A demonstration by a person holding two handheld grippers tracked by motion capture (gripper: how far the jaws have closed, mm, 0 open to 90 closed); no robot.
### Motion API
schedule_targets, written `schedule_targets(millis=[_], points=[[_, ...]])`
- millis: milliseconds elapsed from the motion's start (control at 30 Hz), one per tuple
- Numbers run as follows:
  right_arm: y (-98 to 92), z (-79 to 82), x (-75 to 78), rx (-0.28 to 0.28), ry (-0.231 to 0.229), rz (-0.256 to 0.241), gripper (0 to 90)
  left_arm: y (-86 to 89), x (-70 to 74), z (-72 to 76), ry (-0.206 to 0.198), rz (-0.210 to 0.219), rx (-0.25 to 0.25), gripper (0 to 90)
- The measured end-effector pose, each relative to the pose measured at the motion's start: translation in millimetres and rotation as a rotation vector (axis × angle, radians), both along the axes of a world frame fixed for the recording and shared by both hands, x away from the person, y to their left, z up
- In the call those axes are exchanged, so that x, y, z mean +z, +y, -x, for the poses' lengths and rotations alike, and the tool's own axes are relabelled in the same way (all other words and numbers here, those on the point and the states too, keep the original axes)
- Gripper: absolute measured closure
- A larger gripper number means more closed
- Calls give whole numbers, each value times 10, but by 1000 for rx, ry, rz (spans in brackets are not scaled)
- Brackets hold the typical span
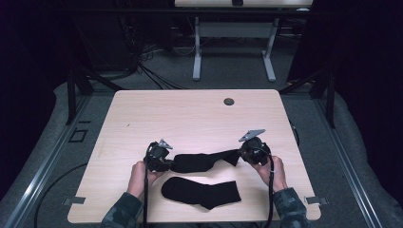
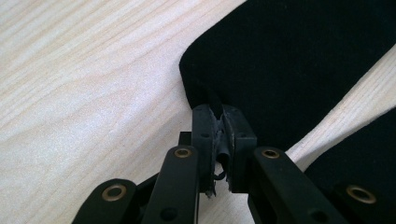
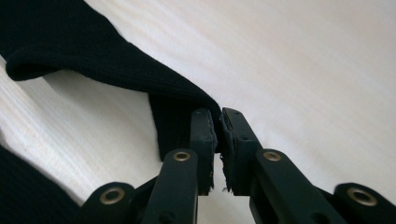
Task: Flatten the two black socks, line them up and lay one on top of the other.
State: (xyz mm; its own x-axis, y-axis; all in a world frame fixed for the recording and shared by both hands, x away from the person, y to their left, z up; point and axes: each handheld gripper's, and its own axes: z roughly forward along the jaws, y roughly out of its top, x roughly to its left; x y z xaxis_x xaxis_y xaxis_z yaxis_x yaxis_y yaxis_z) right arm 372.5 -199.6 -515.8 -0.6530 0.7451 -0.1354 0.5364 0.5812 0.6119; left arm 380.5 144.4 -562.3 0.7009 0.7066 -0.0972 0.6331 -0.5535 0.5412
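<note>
A black sock [image 1: 202,161] is stretched between my two grippers over the light wooden table [image 1: 190,114]. My left gripper [image 1: 159,156] is shut on the sock's toe end; the left gripper view has its jaws pinching the black sock [image 2: 299,65] at its rounded edge, left gripper [image 2: 218,123]. My right gripper [image 1: 252,151] is shut on the cuff end; the right gripper view has the black sock [image 3: 88,51] running off to the upper left from the closed right gripper [image 3: 218,126]. A second black sock [image 1: 202,192] lies flat on the table nearer the person.
A small round dark grommet [image 1: 229,101] sits near the table's far edge. Beyond the table stand a white desk frame [image 1: 233,47] and cables on a grey carpet. Dark tripod legs [image 1: 78,85] flank the table's far corners.
</note>
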Motion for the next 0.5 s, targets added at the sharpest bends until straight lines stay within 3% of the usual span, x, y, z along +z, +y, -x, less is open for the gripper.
schedule_targets(millis=[33,133,200,233,267,300,500], points=[[56,41,88,33,-62,24,832,9,-2,-5,7,10,2,845],[116,102,137,60,-91,43,826,18,-5,-8,10,18,5,845],[168,170,107,94,-72,52,813,24,-5,-11,13,18,4,845],[195,229,35,139,-51,72,798,27,-4,-14,14,18,3,844],[195,229,35,139,-51,72,798,27,-4,-14,14,18,3,844],[200,291,-54,173,-16,85,790,32,-4,-20,17,22,0,844],[157,399,-216,214,44,61,776,54,-1,-28,21,18,5,843]])
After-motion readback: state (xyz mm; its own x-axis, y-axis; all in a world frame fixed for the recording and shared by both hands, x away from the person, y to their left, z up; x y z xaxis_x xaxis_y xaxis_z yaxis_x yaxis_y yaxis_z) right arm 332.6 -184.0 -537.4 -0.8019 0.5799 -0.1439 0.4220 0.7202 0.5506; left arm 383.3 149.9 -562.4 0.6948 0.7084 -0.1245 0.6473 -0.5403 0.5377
